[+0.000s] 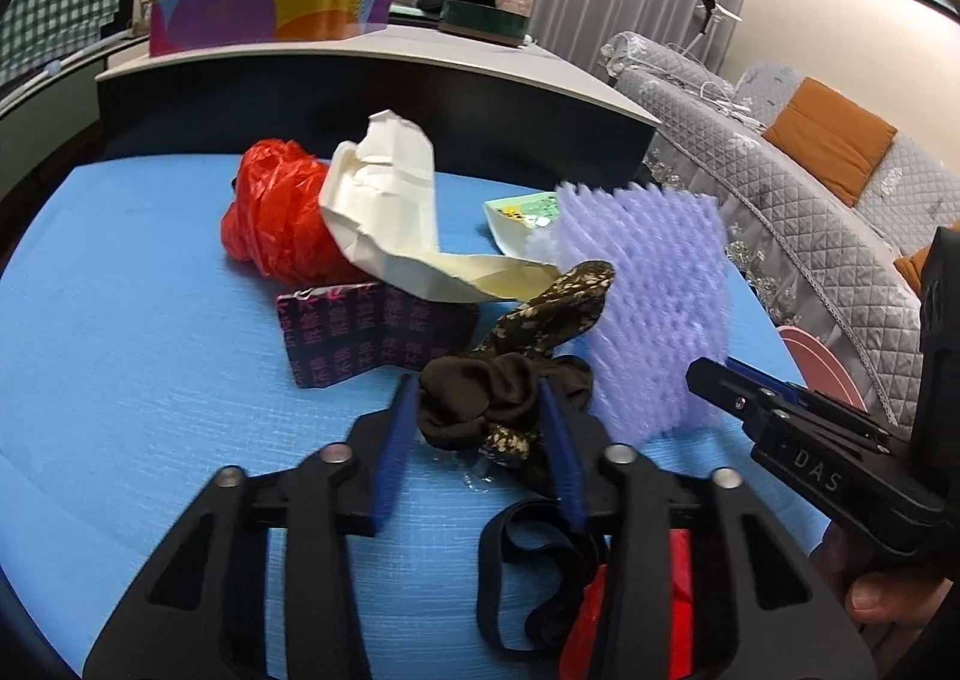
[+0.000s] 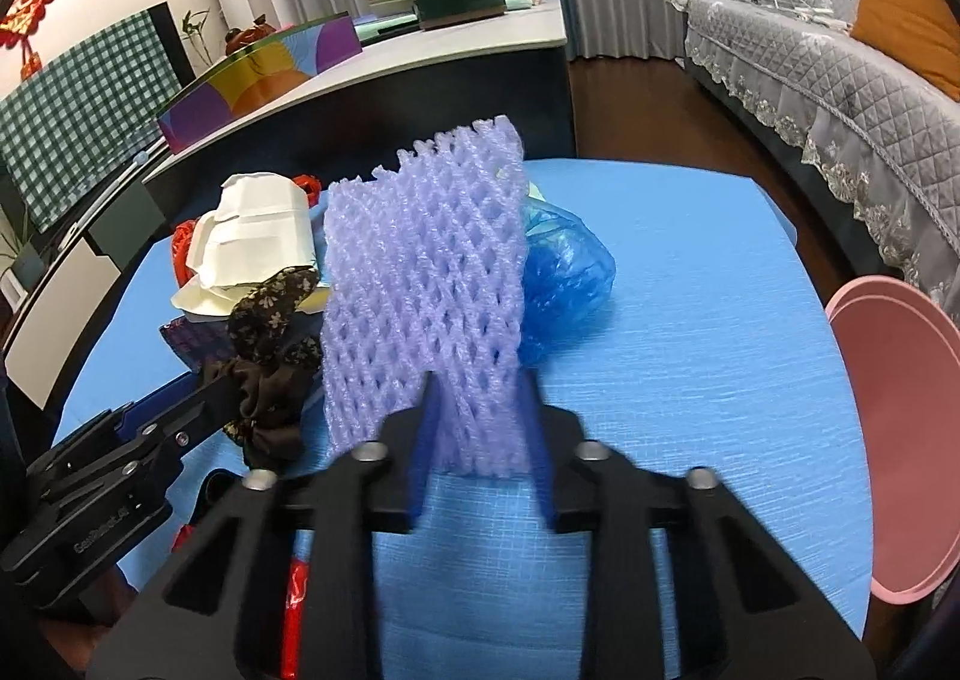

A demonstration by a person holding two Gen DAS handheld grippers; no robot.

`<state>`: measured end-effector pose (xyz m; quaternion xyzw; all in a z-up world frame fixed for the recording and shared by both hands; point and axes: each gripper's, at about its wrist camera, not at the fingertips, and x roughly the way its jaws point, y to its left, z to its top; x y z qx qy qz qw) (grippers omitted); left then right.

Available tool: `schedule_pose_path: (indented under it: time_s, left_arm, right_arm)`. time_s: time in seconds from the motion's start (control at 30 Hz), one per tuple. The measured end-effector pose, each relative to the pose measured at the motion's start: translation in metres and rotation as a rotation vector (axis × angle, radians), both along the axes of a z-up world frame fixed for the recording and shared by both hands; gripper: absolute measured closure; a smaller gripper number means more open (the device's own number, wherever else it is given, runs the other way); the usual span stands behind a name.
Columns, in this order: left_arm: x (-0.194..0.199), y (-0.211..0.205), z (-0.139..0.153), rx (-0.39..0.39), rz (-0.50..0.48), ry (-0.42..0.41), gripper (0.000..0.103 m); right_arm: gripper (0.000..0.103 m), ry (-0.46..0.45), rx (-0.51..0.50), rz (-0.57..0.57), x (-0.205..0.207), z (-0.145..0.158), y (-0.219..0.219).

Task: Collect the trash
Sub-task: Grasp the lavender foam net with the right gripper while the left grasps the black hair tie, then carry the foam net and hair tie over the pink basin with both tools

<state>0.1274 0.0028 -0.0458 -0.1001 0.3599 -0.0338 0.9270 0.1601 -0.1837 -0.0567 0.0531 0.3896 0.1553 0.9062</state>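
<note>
Left wrist view: the left hand-held gripper has its blue pads on either side of a dark floral cloth bundle, pinching it just above the blue desk. Behind lie a red plastic bag, a crumpled cream paper bag and a dark patterned packet, crowded near mid-desk; a green-and-white wrapper lies beyond. The purple foam net stands lifted at right, pinched by the right hand-held gripper. The desk's left part is open surface. A pink basin shows past the right edge, before a grey quilted sofa. Right wrist view: the right hand-held gripper is closed on the lower edge of the purple foam net, which is raised clear of the blue desk. A blue plastic bag sits just behind it. The left hand-held gripper grips the dark floral cloth bundle at left. The desk's right part is open up to its edge, where the pink basin stands alongside.
</note>
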Motion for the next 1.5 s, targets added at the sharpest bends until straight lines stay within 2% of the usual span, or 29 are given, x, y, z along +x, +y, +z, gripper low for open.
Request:
schedule_pose_path:
  time_s: [0.07,0.1,0.17,0.43,0.73,0.97,1.2,1.5]
  left_arm:
    - [0.000,-0.002,0.002,0.020,-0.007,-0.004,0.078]
    - [-0.001,-0.003,0.003,0.027,-0.006,-0.008,0.080]
    - [-0.003,-0.003,0.006,0.033,-0.004,-0.017,0.088]
    - [-0.017,-0.003,0.024,0.073,-0.003,-0.070,0.100]
    - [-0.036,-0.004,0.033,0.092,0.000,-0.103,0.100]
    - [-0.043,-0.003,0.048,0.109,0.022,-0.150,0.100]
    - [-0.051,-0.019,0.062,0.123,0.004,-0.191,0.100]
    - [-0.057,-0.042,0.068,0.123,-0.036,-0.206,0.100]
  right_arm:
    - [0.093,-0.014,-0.001,0.006,-0.003,0.004,0.000]
    - [0.093,-0.021,-0.001,0.009,-0.005,0.006,0.000]
    - [0.094,-0.044,-0.007,0.014,-0.010,0.012,0.000]
    - [0.095,-0.125,-0.017,0.003,-0.031,0.038,-0.006]
    - [0.095,-0.184,-0.059,-0.006,-0.063,0.057,-0.012]
    - [0.095,-0.236,-0.076,-0.067,-0.081,0.074,-0.036]
    - [0.095,-0.247,-0.074,-0.125,-0.090,0.083,-0.063]
    - [0.095,-0.285,-0.085,-0.182,-0.105,0.096,-0.089]
